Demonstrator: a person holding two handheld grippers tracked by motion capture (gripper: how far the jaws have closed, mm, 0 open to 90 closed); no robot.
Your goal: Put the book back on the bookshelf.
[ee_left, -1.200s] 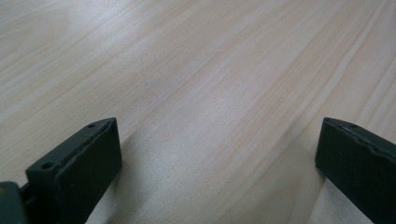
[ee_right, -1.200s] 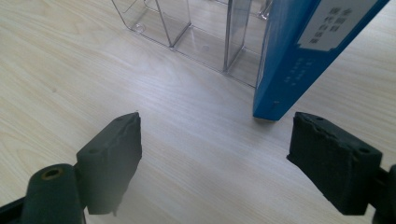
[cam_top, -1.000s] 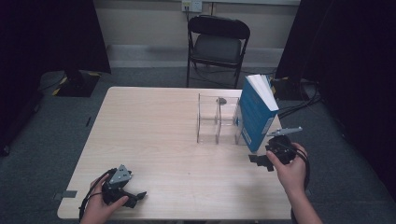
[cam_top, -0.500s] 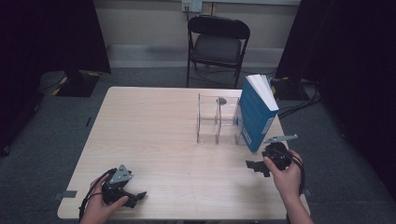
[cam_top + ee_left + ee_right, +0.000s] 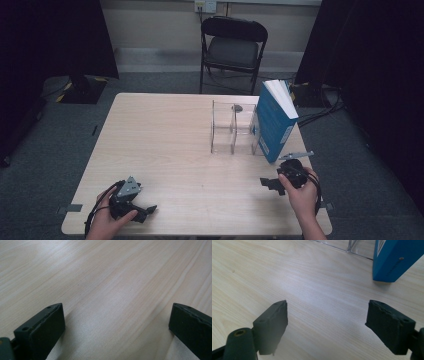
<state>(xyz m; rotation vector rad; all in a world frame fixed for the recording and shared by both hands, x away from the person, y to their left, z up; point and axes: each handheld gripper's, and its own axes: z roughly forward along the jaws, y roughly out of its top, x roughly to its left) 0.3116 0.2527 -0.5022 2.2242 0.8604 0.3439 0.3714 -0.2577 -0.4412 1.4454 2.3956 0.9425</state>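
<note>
Now drawn back from the thick blue softcover book point(image 5: 274, 122) toward the near counter point(image 5: 165, 145) edge: right hand-held gripper point(image 5: 270, 184), jaws wide apart, empty. Apparently released, placement likely done. Standing upright against the clear acrylic rack point(image 5: 232, 128), long axis vertical, leaning slightly, white pages up. Left hand-held gripper point(image 5: 145, 210) resting, spread open.
</note>
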